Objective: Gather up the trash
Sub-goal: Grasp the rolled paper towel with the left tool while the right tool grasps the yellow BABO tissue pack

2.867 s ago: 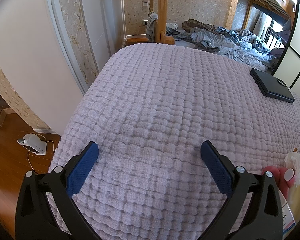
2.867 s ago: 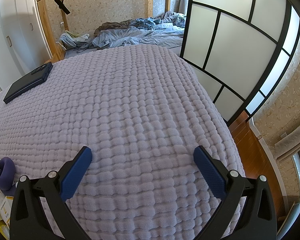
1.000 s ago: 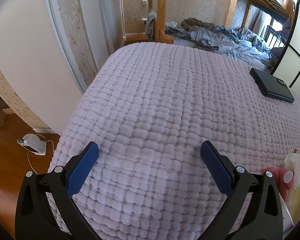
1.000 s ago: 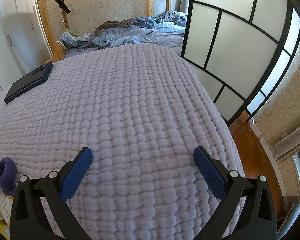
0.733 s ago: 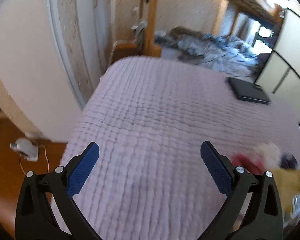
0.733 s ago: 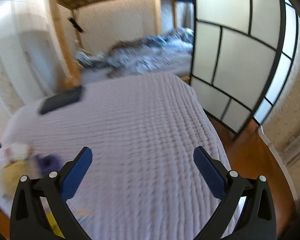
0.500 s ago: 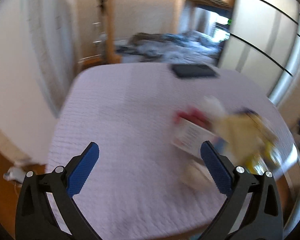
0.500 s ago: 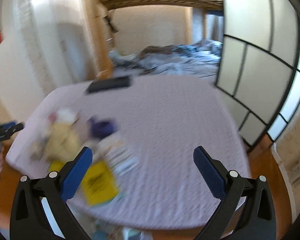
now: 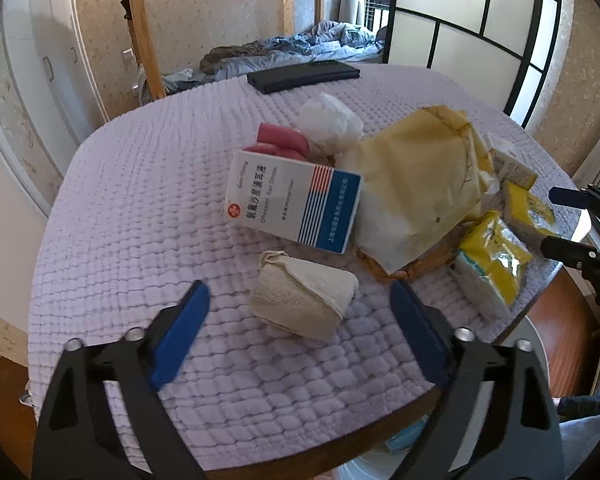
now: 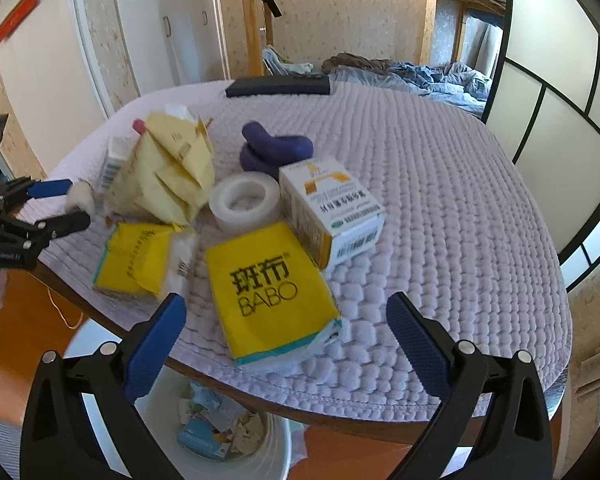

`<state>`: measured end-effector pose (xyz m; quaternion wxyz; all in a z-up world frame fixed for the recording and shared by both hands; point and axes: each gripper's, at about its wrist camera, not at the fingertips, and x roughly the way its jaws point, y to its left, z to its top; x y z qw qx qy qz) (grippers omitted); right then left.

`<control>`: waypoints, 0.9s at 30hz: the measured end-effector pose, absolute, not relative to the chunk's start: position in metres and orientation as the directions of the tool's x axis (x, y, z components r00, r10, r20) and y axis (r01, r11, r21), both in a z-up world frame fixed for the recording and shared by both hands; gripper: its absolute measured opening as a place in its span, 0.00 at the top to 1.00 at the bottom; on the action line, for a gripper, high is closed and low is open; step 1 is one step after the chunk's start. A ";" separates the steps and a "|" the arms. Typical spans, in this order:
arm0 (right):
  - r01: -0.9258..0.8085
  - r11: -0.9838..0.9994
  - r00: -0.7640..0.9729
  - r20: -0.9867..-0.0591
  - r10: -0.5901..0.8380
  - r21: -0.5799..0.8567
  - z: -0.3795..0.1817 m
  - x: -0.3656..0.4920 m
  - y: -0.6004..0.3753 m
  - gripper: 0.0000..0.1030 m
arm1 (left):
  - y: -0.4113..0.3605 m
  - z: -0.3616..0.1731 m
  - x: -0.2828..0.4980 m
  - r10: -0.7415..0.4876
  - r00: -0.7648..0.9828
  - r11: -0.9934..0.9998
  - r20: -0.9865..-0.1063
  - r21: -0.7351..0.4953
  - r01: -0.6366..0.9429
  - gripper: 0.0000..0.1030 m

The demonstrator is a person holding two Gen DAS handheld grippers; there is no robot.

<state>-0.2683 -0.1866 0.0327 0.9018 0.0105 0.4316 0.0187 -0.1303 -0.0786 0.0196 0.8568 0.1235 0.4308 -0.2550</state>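
Left claw (image 9: pixel 296 312): I hold it wide open and empty, low over the near edge of the worktop (image 9: pixel 132 208), a beige folded cloth (image 9: pixel 304 300) between its fingers.
Right claw (image 10: pixel 286 324): also wide open, nothing gripped, above the yellow tissue pack (image 10: pixel 272 296).
Trash: white-and-blue medicine box (image 9: pixel 292 202) leans on the yellow paper bag (image 9: pixel 416 188).
Bin (image 10: pixel 220 440): below the worktop edge.
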 end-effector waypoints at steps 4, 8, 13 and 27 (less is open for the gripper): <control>-0.027 0.999 0.627 -0.778 0.040 0.030 0.028 -0.263 -0.187 0.11 | -0.083 0.017 -0.130 -0.333 0.492 0.841 -0.805 -0.018 0.541 0.28; -0.054 0.995 0.605 -0.790 0.098 0.082 0.021 -0.249 -0.188 0.30 | -0.081 0.018 -0.133 -0.330 0.502 0.844 -0.800 -0.011 0.537 0.41; -0.051 0.991 0.612 -0.781 0.128 0.122 0.025 -0.251 -0.194 0.43 | -0.079 0.021 -0.139 -0.334 0.501 0.843 -0.798 -0.016 0.537 0.52; -0.040 0.984 0.646 -0.747 0.157 0.173 0.048 -0.277 -0.188 0.44 | -0.076 0.037 -0.168 -0.341 0.506 0.860 -0.792 -0.047 0.507 0.53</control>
